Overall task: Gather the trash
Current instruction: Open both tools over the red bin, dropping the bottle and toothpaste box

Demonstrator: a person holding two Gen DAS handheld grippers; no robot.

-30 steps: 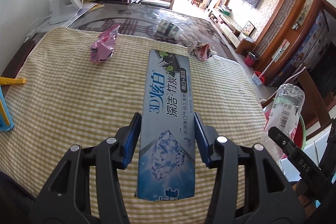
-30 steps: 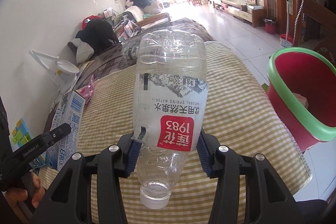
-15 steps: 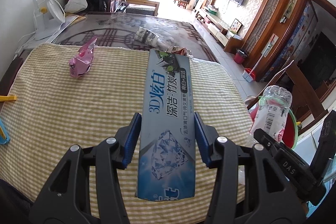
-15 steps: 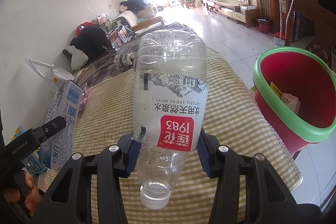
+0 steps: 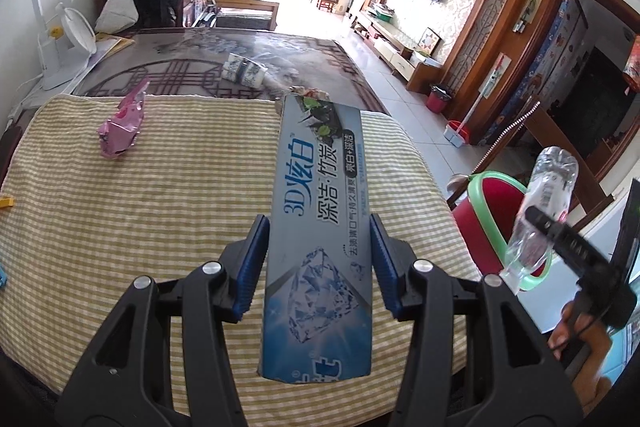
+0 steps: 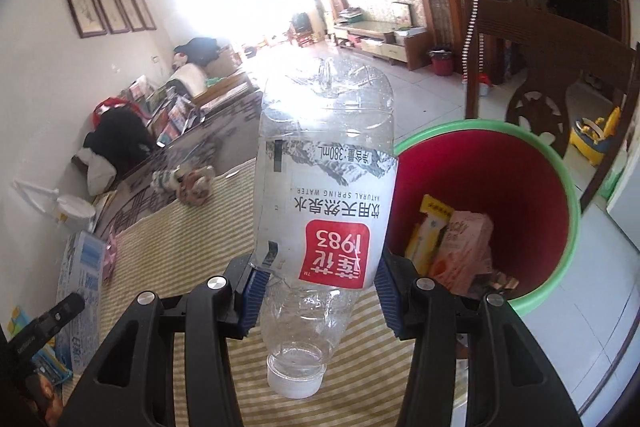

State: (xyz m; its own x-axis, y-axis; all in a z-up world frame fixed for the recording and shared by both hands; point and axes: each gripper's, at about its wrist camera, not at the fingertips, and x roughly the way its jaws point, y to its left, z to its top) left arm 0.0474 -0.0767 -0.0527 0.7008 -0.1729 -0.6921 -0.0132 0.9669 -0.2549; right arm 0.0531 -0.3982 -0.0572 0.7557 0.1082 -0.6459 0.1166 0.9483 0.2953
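Left gripper is clenched on a toothpaste box — blue pads pressed to both long sides, the box running straight out along the fingers above the checked tablecloth. Out at ten o'clock in the left wrist view lies a pink wrapper on the cloth, well apart from the box. At twelve o'clock, just past the box's far end, a crumpled scrap peeks out, mostly hidden, and beyond it a rolled green-and-white packet sits on the dark table. A white desk lamp stands at ten o'clock by the wall.

Over to the right gripper: it grasps a clear plastic bottle around the lower body, white cap pointing back toward the camera, base aimed forward, red label reading upside down. At three o'clock sits the red bin with its green rim, beside the table edge; cartons lie inside it. The bottle appears to hang just left of the bin's mouth rather than over it — hard to be sure through this lens. From the left wrist camera the same bottle shows at three o'clock, held in front of the bin, with the right gripper slightly blurred.
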